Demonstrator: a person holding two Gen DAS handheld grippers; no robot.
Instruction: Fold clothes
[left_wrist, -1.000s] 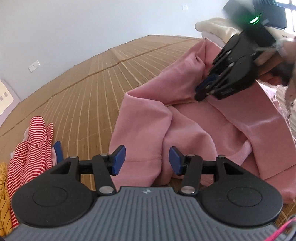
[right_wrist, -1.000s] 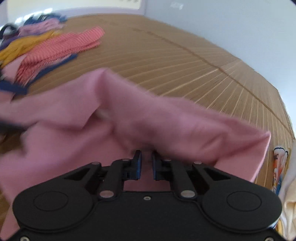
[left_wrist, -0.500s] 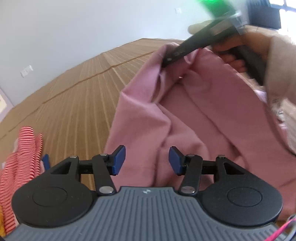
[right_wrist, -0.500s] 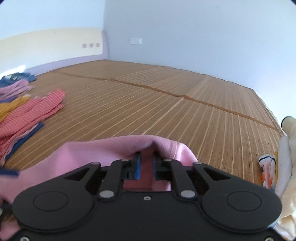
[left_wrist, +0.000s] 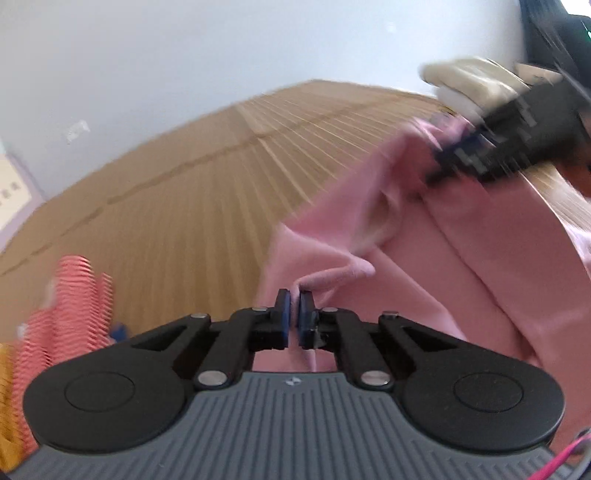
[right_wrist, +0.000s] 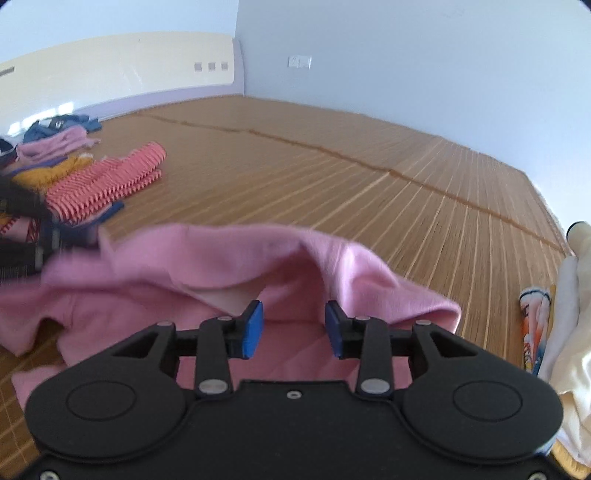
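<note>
left wrist: left hand-held gripper (left_wrist: 294, 310) now pinched onto a fold of the pink garment (left_wrist: 461, 258), pads wide 0.5 s ago; right hand-held gripper (left_wrist: 443, 168) blurred at 2 o'clock | right wrist: pads (right_wrist: 253, 328) now parted, cloth released, handover likely; garment draped at 12 o'clock | bamboo mat floor (right_wrist: 369, 184), striped clothes (right_wrist: 107, 181) at 10 o'clock, pale walls

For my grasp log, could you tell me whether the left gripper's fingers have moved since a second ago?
Yes. The left gripper has closed: its blue pads, wide apart earlier against their own black housing, now pinch a fold of the pink garment.
</note>
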